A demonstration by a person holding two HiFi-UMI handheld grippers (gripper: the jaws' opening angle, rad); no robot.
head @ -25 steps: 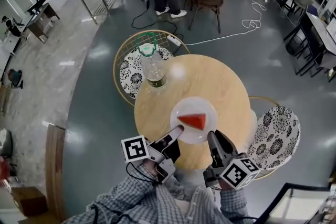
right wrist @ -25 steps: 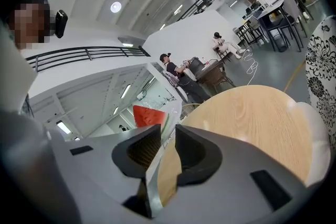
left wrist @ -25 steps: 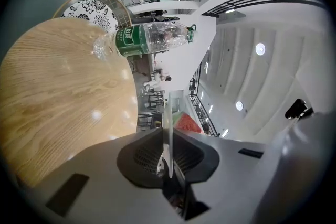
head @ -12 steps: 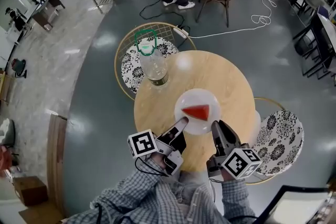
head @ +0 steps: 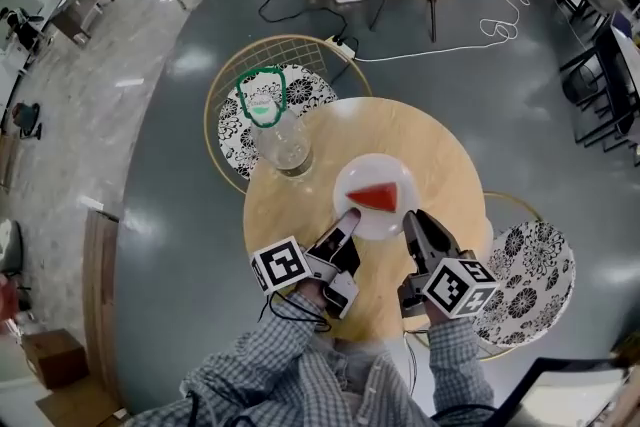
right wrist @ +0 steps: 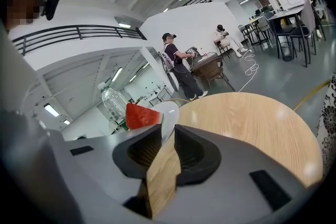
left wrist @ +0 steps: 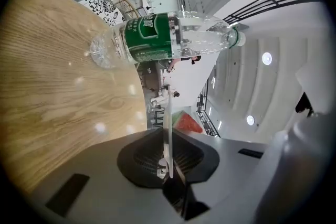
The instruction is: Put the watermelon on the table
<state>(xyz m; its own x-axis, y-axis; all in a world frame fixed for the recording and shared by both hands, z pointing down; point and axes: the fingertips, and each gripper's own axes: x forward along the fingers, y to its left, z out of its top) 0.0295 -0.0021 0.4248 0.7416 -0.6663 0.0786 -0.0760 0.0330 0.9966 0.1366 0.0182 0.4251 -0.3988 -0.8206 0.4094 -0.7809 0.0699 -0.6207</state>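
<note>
Head view shows a chair with a black-and-white patterned cushion [head: 240, 130] tucked by the far-left edge of the round wooden surface [head: 430, 155]. Just inside that edge stands a clear plastic bottle [head: 280, 140] with a green carrying loop [head: 262, 95] at its neck. In the left gripper view its green label [left wrist: 149, 38] carries white print too small and curved to read. The left gripper [head: 348, 218] has its jaws pressed together on the near-left rim of a white plate [head: 360, 180] that sits about the middle of the surface. The watermelon [head: 379, 197], a red wedge with a green rind, lies on that plate. The right gripper [head: 413, 218] rests just beside the plate's near-right rim, its jaws a narrow slit apart with only bare wood showing between them. A second patterned chair [head: 530, 280] stands off the right edge
</note>
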